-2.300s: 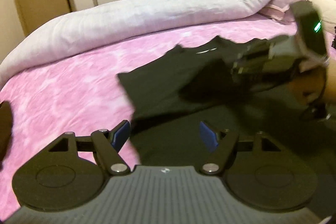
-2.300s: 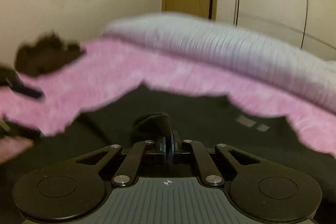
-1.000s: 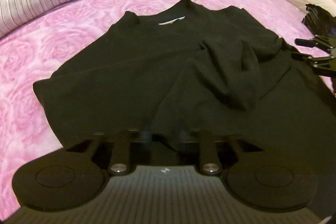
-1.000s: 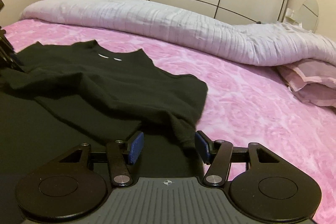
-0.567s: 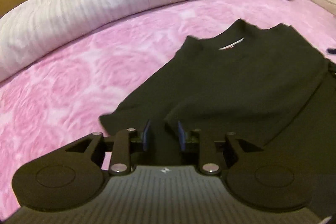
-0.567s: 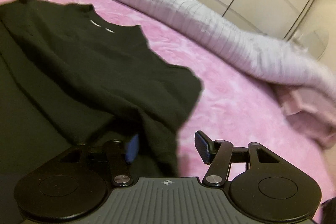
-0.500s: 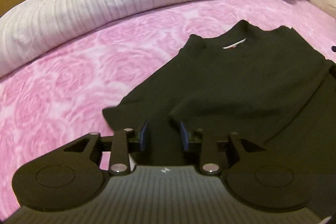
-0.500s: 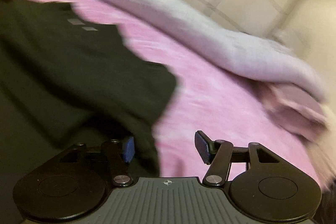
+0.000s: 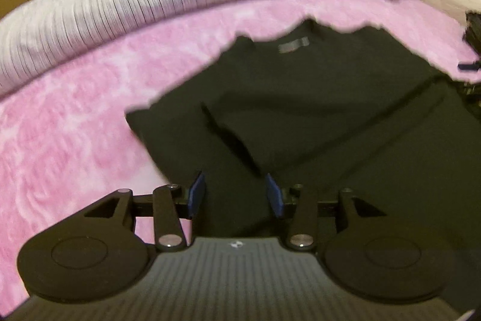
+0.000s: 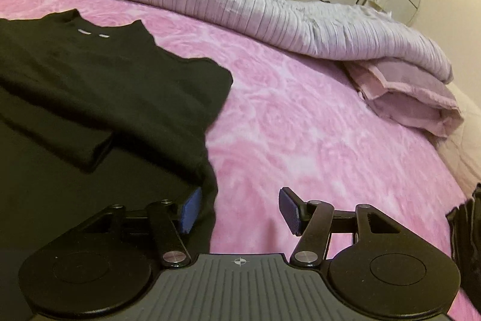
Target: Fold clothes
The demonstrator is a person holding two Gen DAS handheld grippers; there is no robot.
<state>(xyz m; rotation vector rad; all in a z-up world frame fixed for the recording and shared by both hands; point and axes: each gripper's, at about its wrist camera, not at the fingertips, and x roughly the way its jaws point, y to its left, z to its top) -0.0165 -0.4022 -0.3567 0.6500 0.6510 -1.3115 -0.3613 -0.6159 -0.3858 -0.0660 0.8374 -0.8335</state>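
Opened left tool (image 9: pixel 236 194) since half a second ago, released black shirt (image 9: pixel 315 98). Right tool (image 10: pixel 239 209) wide open too, empty, over shirt's right edge on pink bed (image 10: pixel 315 125).

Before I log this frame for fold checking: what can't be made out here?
- Black shirt hem: cut off by the bottom edge and the tool bodies in both views.
- Neck label: smeared by motion blur in the left wrist view, unreadable.
- Right tool in the left wrist view: only a sliver at the right edge.
- Dark object: cut off at the right edge of the right wrist view, unidentifiable.
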